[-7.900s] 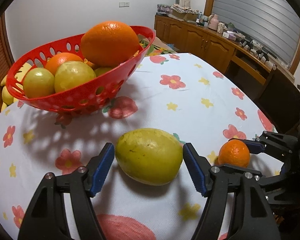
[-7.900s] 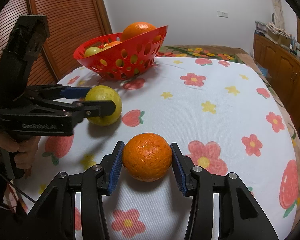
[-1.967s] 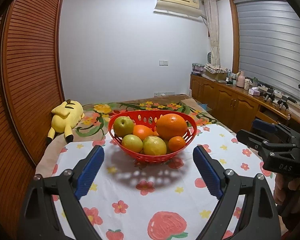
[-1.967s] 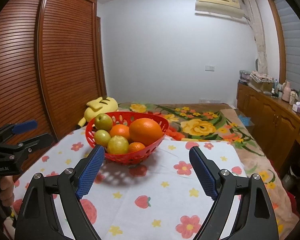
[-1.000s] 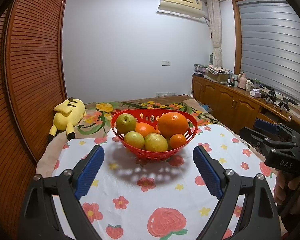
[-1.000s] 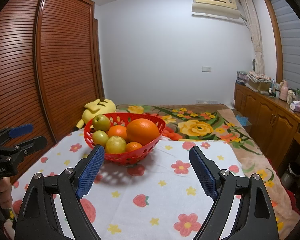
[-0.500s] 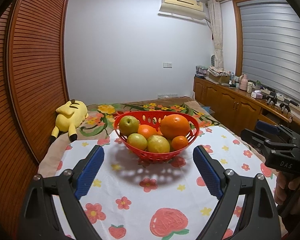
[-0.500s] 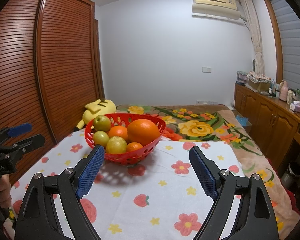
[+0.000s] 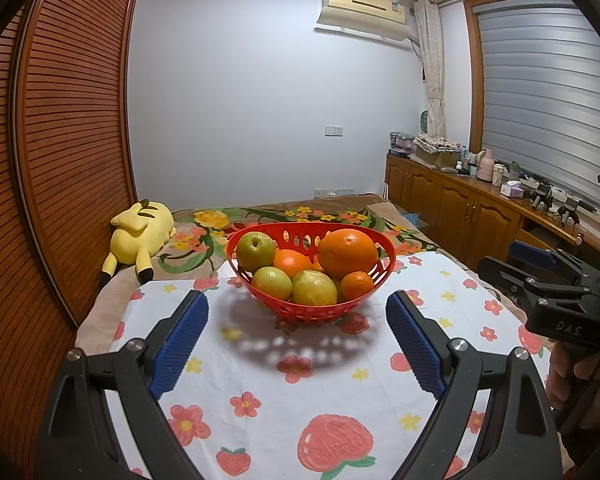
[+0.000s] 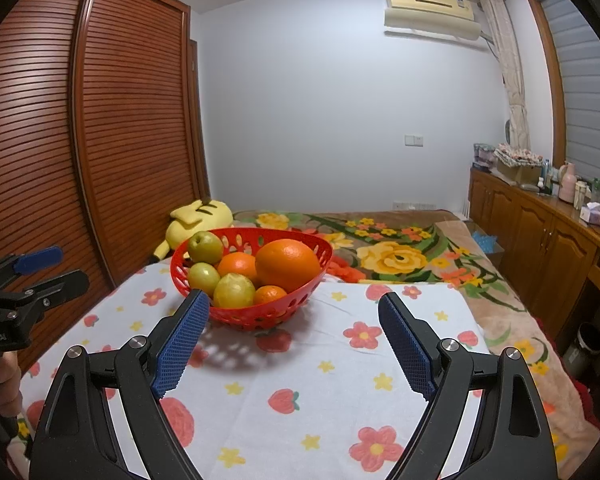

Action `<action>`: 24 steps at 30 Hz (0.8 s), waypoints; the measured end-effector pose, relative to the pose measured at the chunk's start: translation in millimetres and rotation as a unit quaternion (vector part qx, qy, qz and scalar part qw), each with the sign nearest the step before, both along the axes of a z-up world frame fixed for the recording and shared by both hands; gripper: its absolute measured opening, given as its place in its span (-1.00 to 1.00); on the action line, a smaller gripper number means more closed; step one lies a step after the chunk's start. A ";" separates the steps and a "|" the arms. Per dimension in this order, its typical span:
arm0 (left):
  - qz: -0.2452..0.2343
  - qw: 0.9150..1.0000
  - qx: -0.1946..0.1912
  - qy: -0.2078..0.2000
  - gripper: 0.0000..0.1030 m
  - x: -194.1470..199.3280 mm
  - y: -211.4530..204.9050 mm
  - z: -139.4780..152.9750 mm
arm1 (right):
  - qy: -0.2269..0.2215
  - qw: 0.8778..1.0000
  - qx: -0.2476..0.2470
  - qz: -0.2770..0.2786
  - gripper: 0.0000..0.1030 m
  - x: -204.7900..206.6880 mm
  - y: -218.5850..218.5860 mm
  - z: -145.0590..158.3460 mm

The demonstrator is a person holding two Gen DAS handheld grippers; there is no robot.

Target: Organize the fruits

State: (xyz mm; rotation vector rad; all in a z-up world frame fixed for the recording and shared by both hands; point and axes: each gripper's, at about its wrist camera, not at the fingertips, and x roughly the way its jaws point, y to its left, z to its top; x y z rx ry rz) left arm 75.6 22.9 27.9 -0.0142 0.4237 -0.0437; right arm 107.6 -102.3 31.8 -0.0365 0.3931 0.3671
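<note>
1. Fingers of your left gripper (image 9: pixel 298 340) are spread wide and grasp nothing; they hang above the flowered cloth on the table (image 9: pixel 260 364), well apart from the fruit, which suggests this hand has no job left here.
2. Fruit is all gathered in the red basket (image 9: pixel 312 312) at the far middle of the table: a green apple (image 9: pixel 256 249) at the back left, a large orange (image 9: pixel 348 252) at the back right, with a yellow-green fruit (image 9: pixel 314 288) and a small mandarin (image 9: pixel 357 283) in front. Piled this way, the big orange leans on the smaller pieces, so it could roll if you nudge the basket.
3. No loose fruit shows on the cloth in either view, so you can judge the sorting finished.
4. Your right gripper (image 10: pixel 294 342) likewise has its fingers released and empty, hanging back from the basket (image 10: pixel 260 312), whose near rim sits just behind the left fingertip in that view.
</note>
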 end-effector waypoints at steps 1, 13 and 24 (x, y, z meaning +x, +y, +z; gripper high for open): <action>0.000 1.000 0.000 0.000 0.78 -1.3 -1.1 0.4 | 0.000 1.000 0.000 0.000 0.72 -0.1 -0.1 -0.1; -0.002 1.000 0.000 -0.004 0.78 -7.0 -5.5 3.3 | -0.001 1.000 0.000 0.001 0.72 -0.5 -0.5 -0.6; -0.001 1.000 -0.002 0.001 0.79 -6.0 -7.3 4.9 | -0.002 1.000 -0.001 -0.001 0.72 -0.3 2.3 0.8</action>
